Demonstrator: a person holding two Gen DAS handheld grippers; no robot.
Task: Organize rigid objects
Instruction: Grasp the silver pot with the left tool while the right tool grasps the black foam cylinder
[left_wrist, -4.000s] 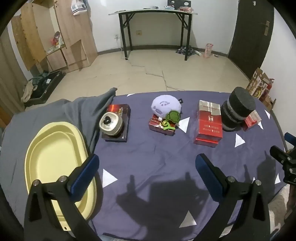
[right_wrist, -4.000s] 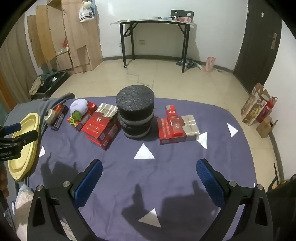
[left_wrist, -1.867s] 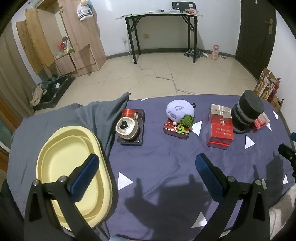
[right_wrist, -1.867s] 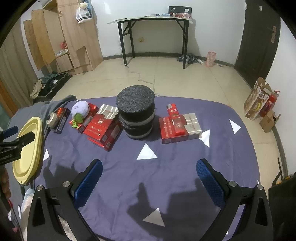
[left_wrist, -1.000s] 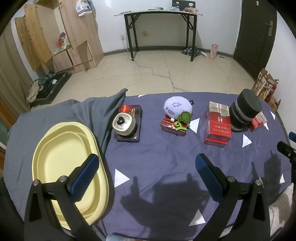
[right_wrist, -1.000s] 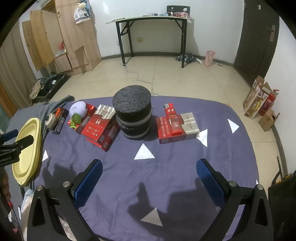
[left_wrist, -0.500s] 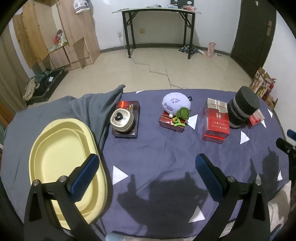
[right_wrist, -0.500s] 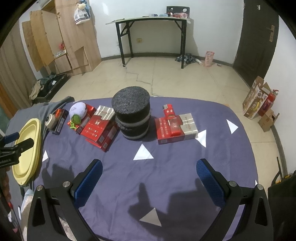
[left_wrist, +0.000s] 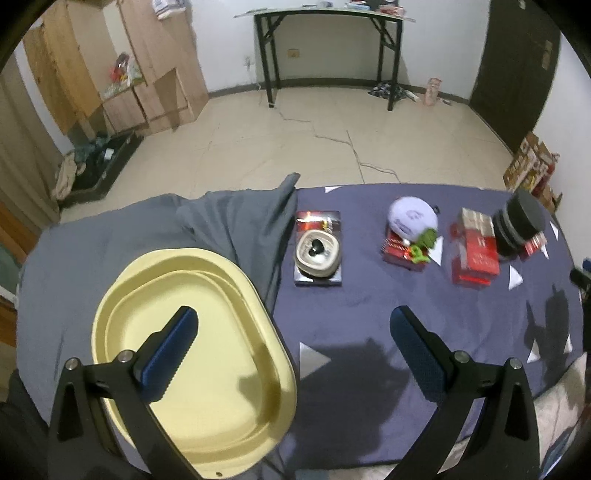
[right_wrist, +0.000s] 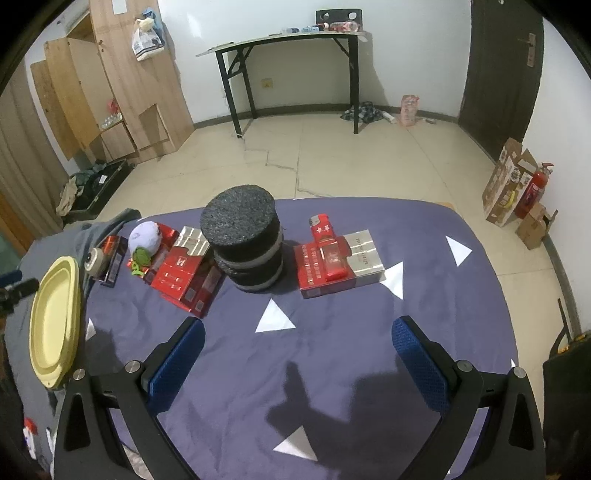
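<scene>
Two grippers hang wide open and empty above the table, so nothing is in hand yet. Your left gripper (left_wrist: 293, 334) has swung leftward over the last half second: one blue finger (left_wrist: 168, 354) now sits over the yellow tray (left_wrist: 110, 314), which fills far more of the left wrist view than it did a moment ago. The row of things to sort has slid off toward the far right of that view. Your right gripper (right_wrist: 297, 354) has barely moved and hovers over bare purple cloth (right_wrist: 332, 332).

Nothing has left its place. The round tin (left_wrist: 317, 253) rests on a dark box beside the tray, then come the plush toy (left_wrist: 412, 219) on its small red box, the red carton (left_wrist: 475, 245), the black foam cylinder (right_wrist: 245, 242), and the red and silver carton (right_wrist: 338, 262) with a red lighter (right_wrist: 327, 245) lying on top.

That leftward swing looks like you checking the tray as the drop-off spot, not starting a pick. The tray is empty, so the sorting has not begun. The tin is nearest the tray and seems the natural first grab for your left side.
</scene>
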